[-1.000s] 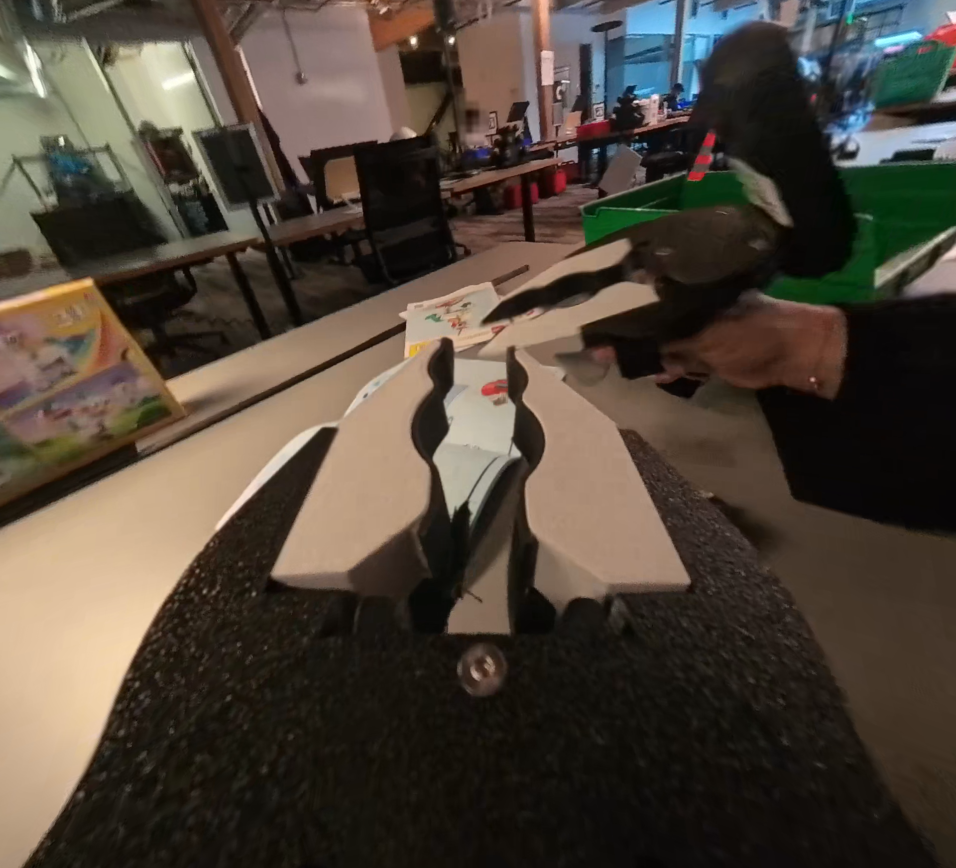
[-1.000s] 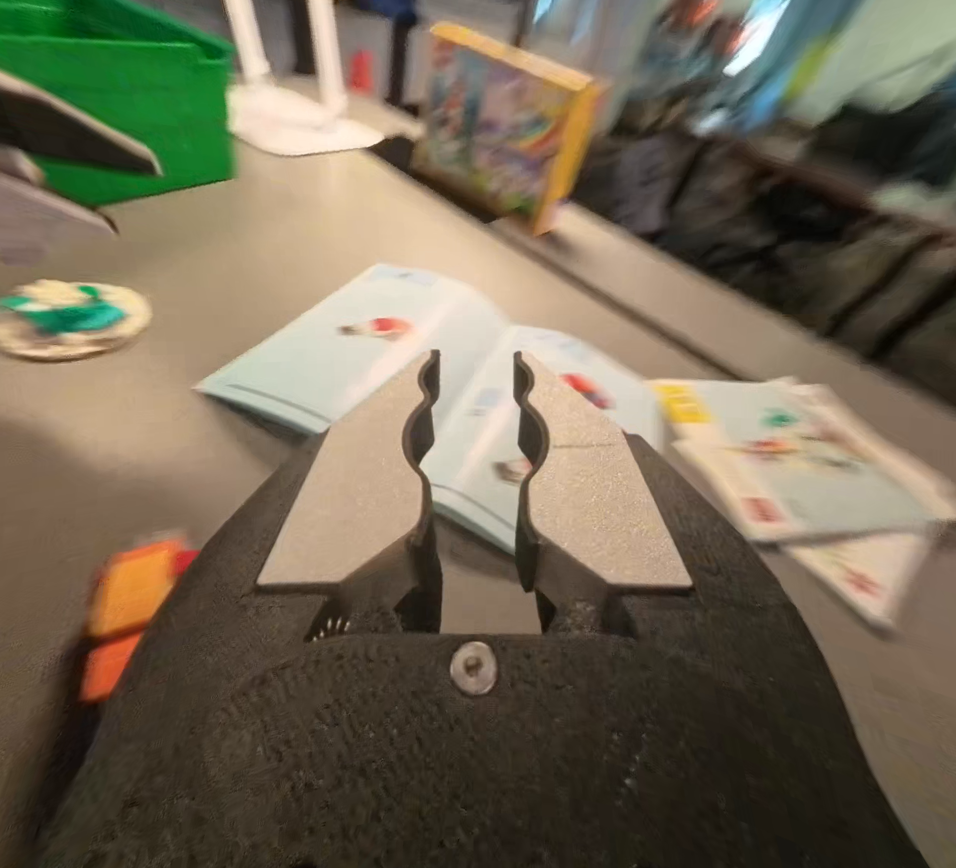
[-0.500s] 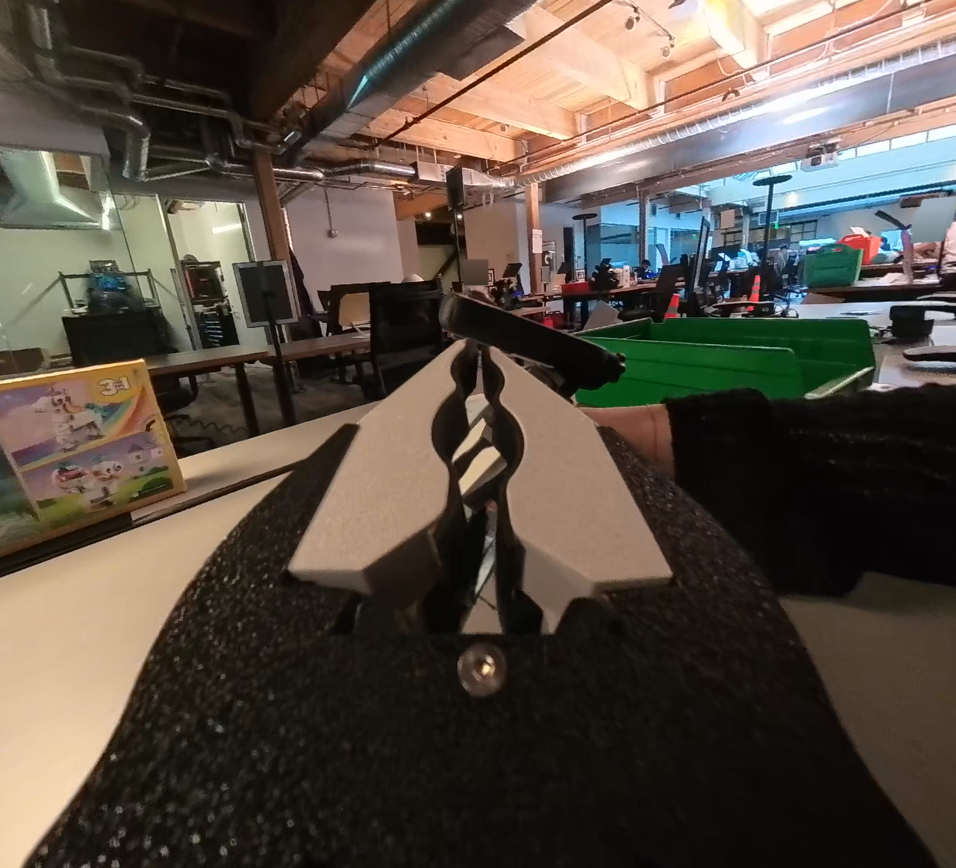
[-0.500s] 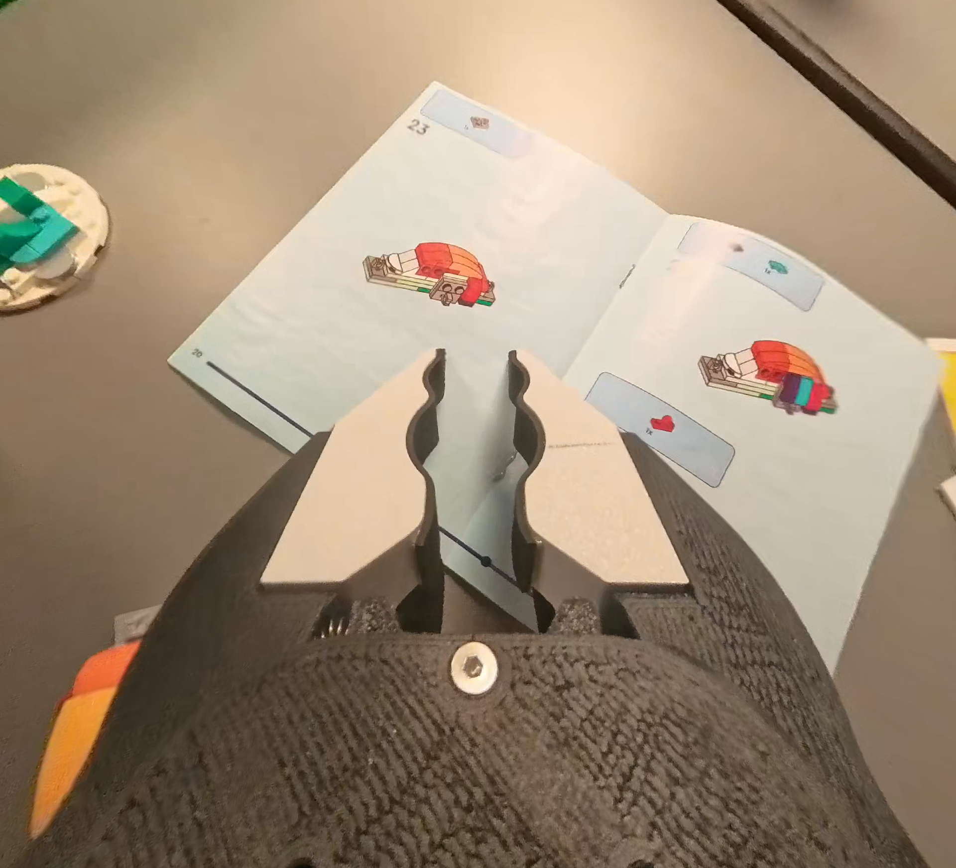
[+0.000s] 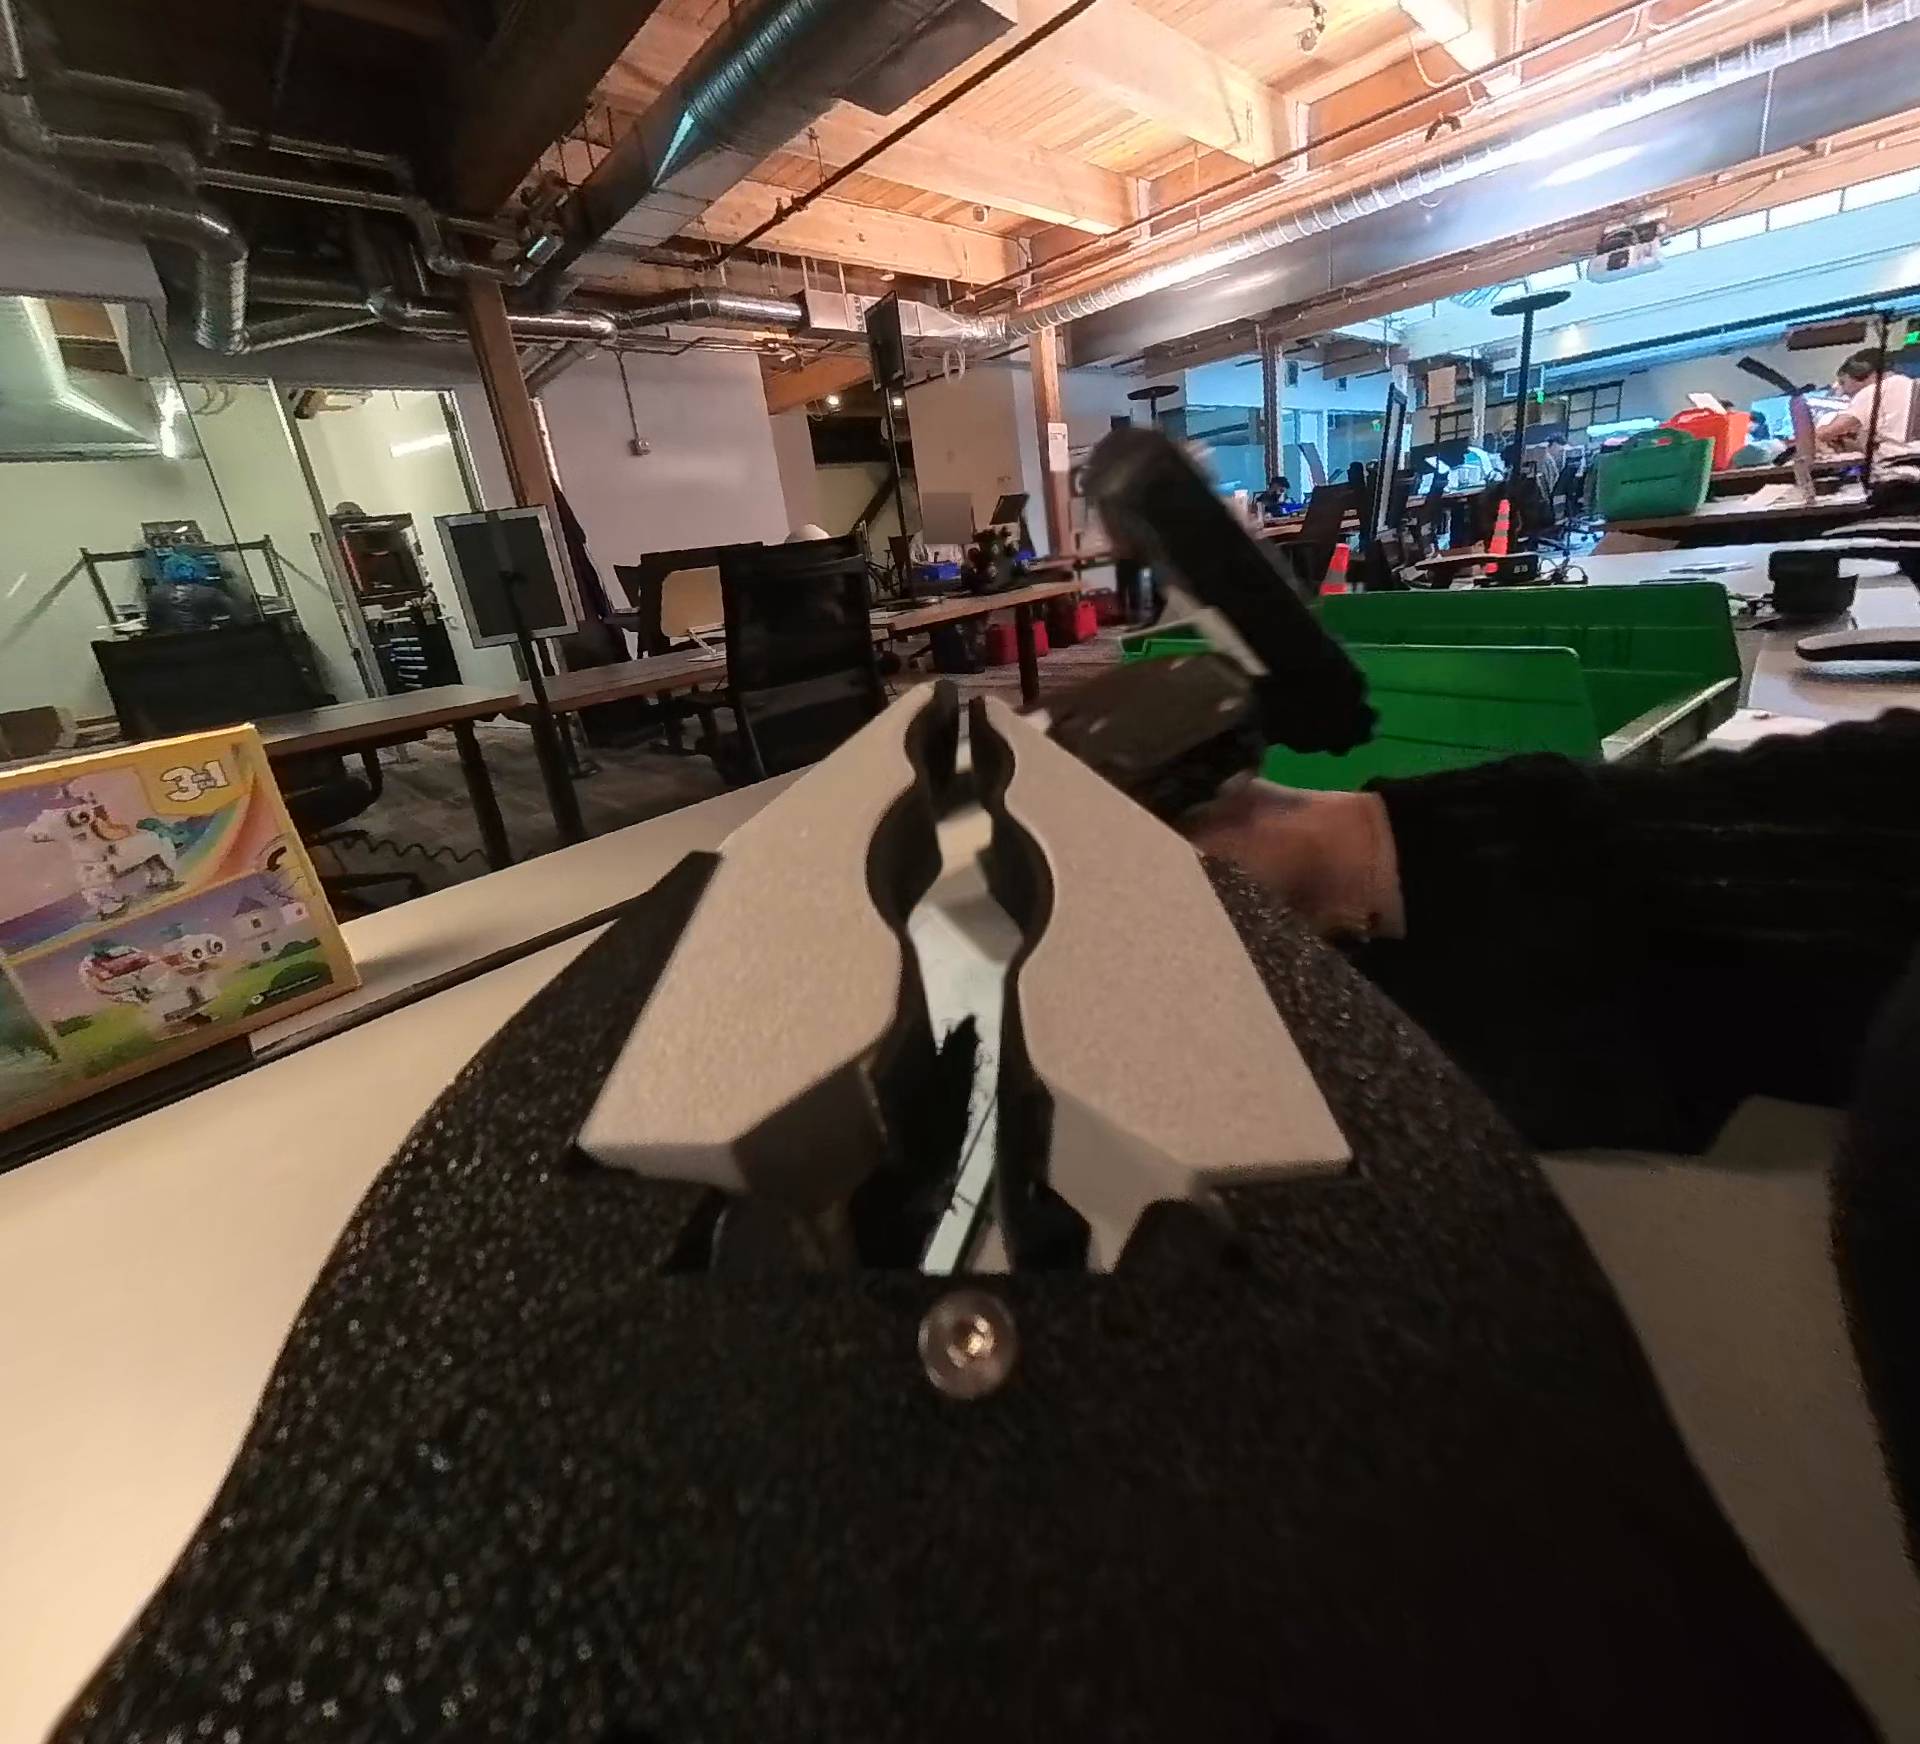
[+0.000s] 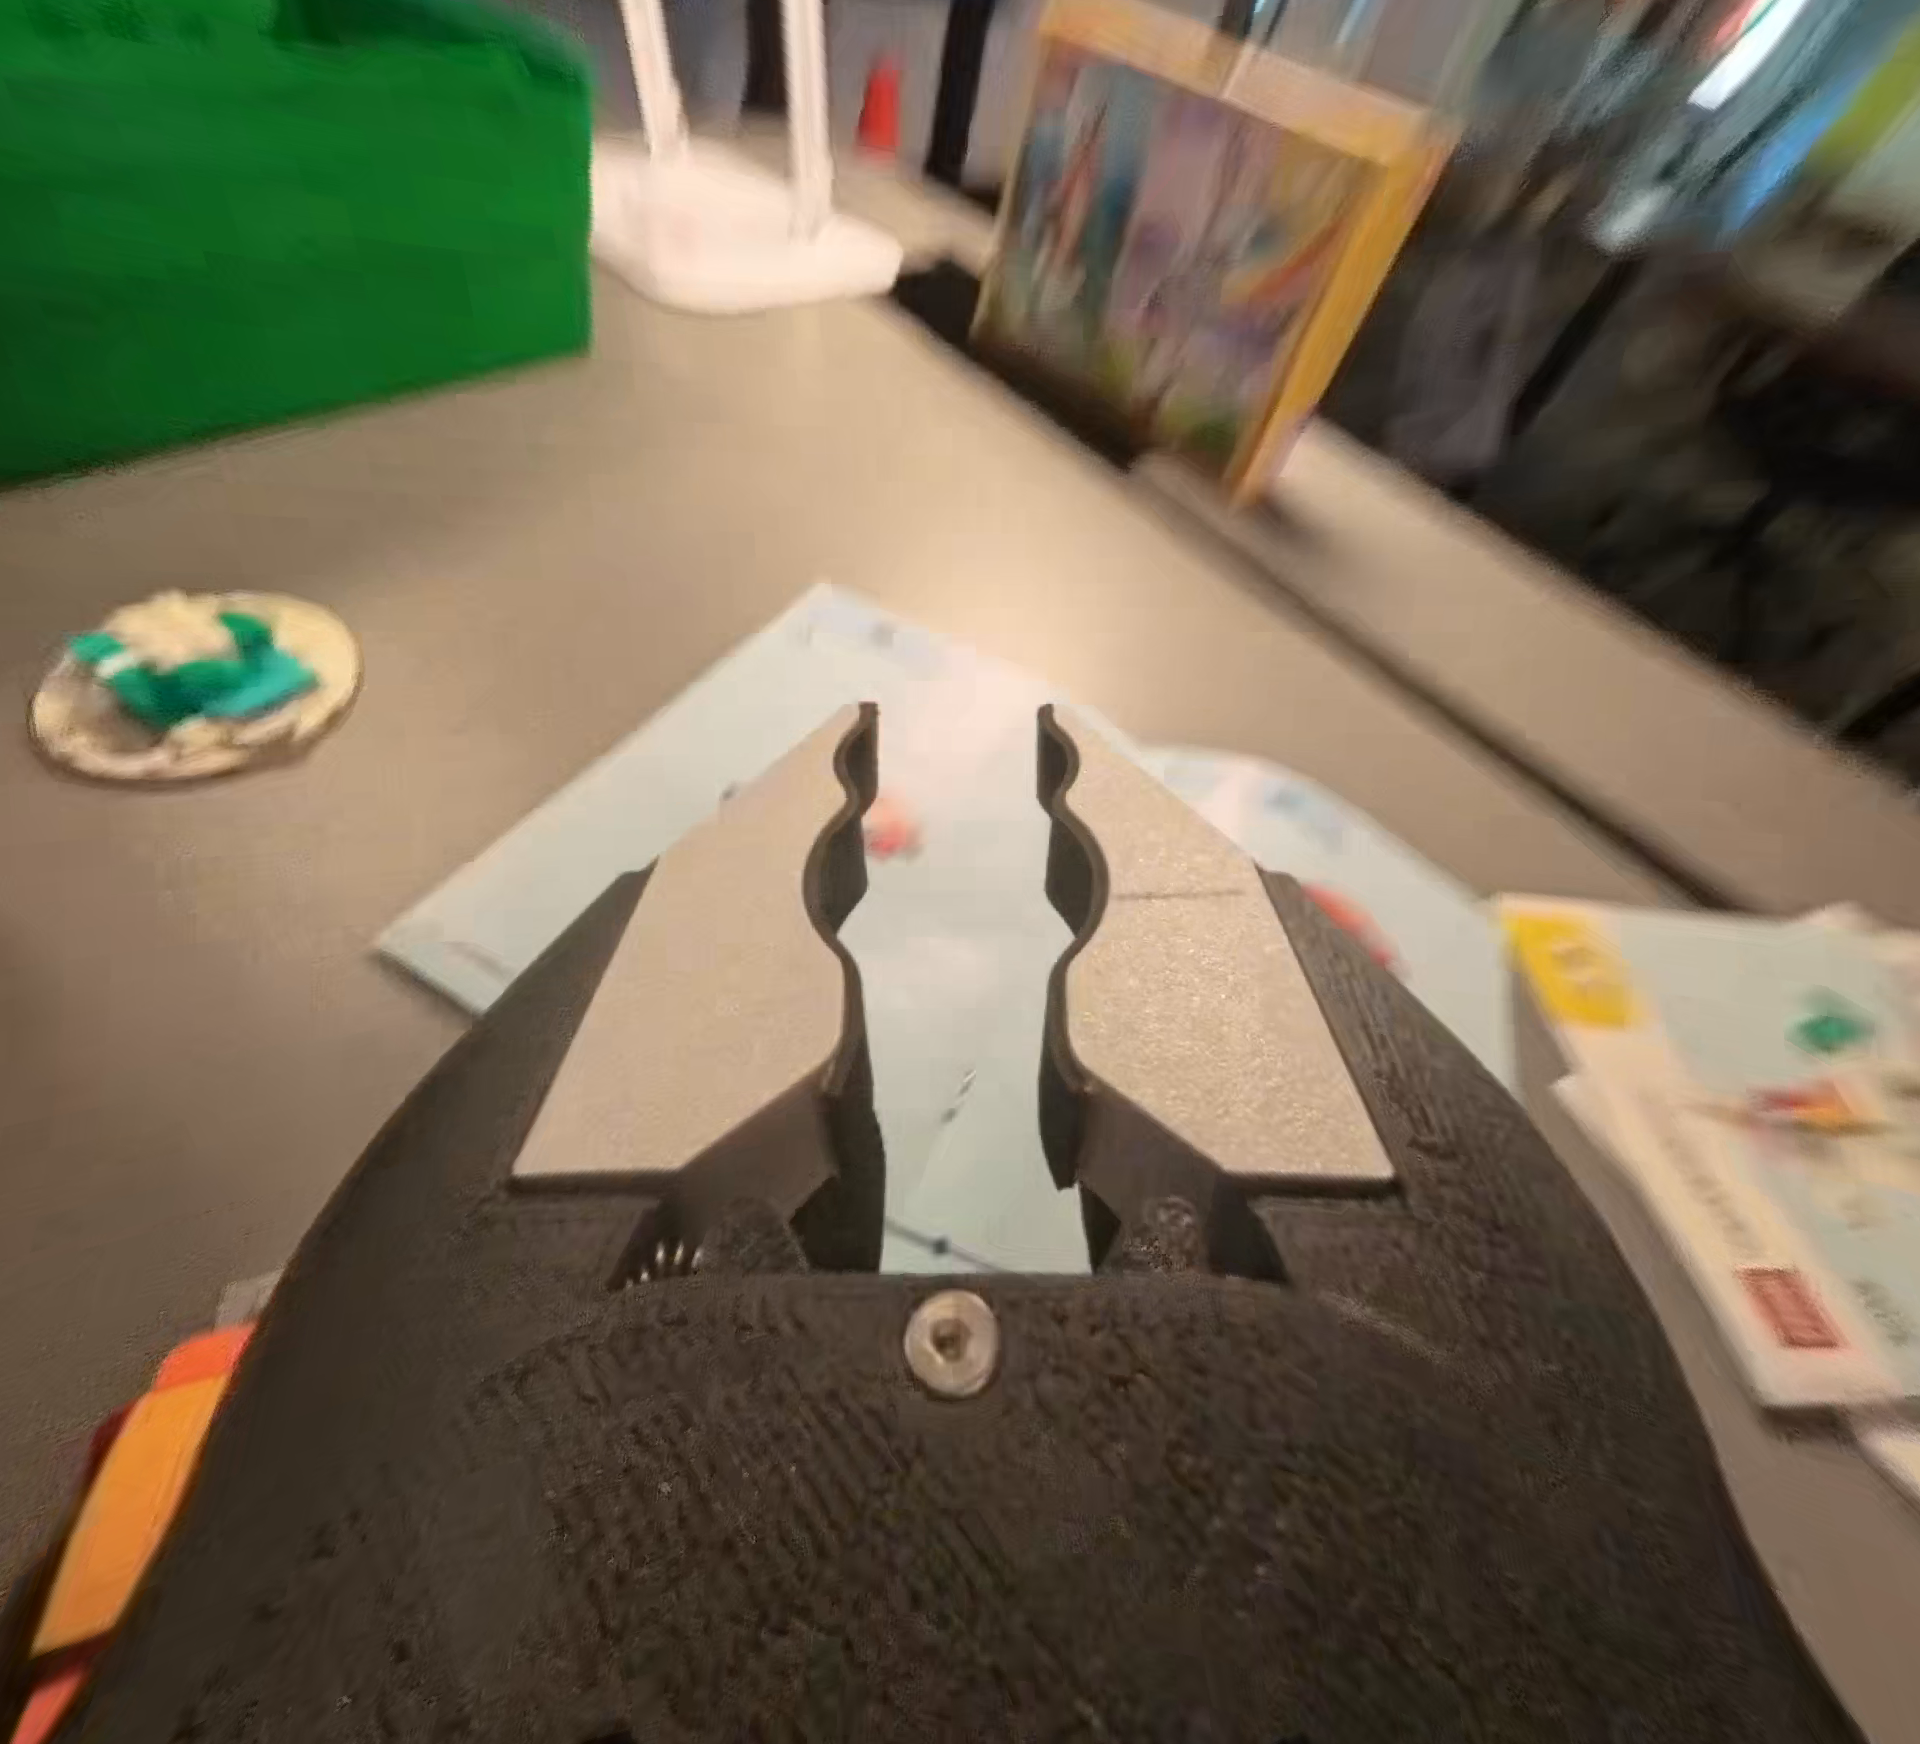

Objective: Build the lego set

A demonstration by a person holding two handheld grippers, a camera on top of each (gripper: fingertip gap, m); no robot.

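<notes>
My right tool [image 6: 957, 726] has swung up off the open instruction booklet [image 6: 665, 821]; half a second ago I stared straight down at its pages, now I see along the surface [image 6: 644, 510]. Its jaws stand released, nothing between them. So I've read the step; time to fetch a piece, I'd guess. My left tool [image 5: 961, 707] is raised, nearly clenched, a pale strip in the gap, possibly a page, too unclear to call. Only the right view shows the round white plate with teal bricks [image 6: 192, 681] and the orange build [image 6: 135, 1497] at my lower left. The left view alone shows my right hand [image 5: 1299, 847]. Both show the set's box [image 5: 145, 905] and green bin [image 5: 1475, 666].
</notes>
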